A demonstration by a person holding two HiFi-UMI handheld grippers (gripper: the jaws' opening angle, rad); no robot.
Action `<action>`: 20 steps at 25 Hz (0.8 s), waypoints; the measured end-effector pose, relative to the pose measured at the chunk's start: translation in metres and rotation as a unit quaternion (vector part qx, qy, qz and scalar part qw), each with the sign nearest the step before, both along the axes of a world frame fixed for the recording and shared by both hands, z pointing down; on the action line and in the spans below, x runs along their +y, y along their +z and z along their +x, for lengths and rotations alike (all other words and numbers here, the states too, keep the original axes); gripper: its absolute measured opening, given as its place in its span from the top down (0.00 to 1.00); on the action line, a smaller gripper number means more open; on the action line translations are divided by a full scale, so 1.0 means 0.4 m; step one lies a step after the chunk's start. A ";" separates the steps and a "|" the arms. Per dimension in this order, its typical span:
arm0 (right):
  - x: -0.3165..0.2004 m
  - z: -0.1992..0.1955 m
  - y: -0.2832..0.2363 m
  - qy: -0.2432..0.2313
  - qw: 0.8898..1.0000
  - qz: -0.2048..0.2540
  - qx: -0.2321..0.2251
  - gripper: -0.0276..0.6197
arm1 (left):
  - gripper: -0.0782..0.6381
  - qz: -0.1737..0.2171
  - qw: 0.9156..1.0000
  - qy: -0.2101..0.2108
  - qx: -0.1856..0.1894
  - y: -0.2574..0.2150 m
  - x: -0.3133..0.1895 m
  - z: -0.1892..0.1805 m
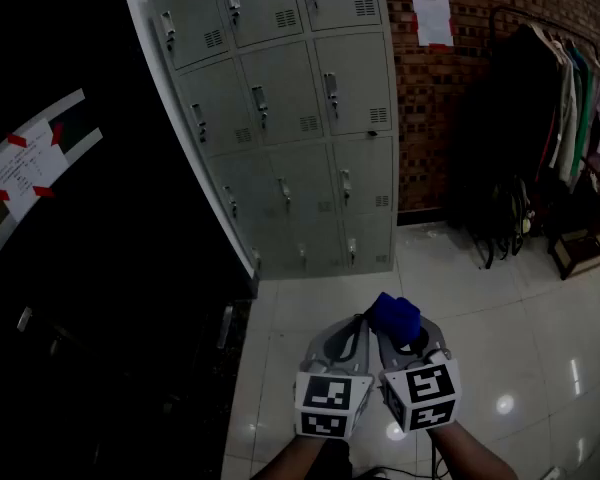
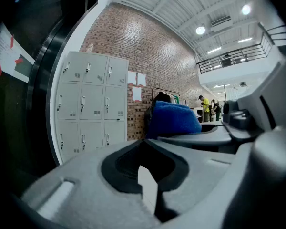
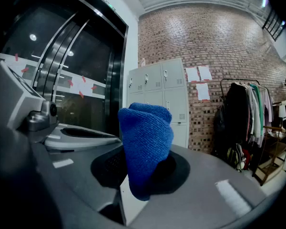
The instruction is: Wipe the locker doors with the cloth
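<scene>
Right claw [image 3: 145, 173] is clamped on the blue cloth [image 3: 145, 142], folks, the bundle pinched between the dark pads and bulging up above them toward twelve o'clock. Left claw [image 2: 148, 175] sits tight against its partner at nine o'clock, its jaws drawn together to a thin sliver with nothing between them. From the head view both are held low and close to the body, marker cubes side by side, over the pale glossy tiled floor [image 1: 500, 308]. Up at twelve o'clock, well apart from the cloth, stands the grey locker bank [image 1: 280, 118], three columns of doors, all closed, each with a small handle and a vent. Brick wall [image 1: 450, 98] runs off behind it toward one o'clock, white paper sheets [image 1: 432, 18] stuck on it. Over at two o'clock a clothes rack [image 1: 560, 98] hangs full of garments. Dark glass wall [image 1: 60, 268] fills the nine o'clock side.
</scene>
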State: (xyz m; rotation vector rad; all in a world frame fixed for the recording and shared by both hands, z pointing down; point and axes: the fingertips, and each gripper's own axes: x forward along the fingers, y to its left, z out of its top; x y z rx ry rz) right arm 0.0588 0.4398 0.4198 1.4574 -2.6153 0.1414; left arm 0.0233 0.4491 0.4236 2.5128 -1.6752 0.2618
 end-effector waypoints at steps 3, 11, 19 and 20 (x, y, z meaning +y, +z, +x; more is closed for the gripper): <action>-0.088 -0.019 -0.002 -0.001 1.000 0.003 0.007 0.83 | 0.89 0.002 1.000 0.000 0.002 -0.007 -0.093 -0.021; -0.379 -0.113 -0.021 0.016 0.999 0.014 0.031 0.83 | 0.89 0.005 1.000 0.018 0.010 -0.033 -0.393 -0.105; -0.596 -0.238 -0.053 0.024 0.998 0.017 0.054 0.83 | 0.89 0.020 0.998 0.032 0.042 -0.078 -0.615 -0.228; -0.614 -0.248 -0.054 0.027 0.998 0.020 0.056 0.83 | 0.89 0.021 0.998 0.033 0.043 -0.076 -0.631 -0.240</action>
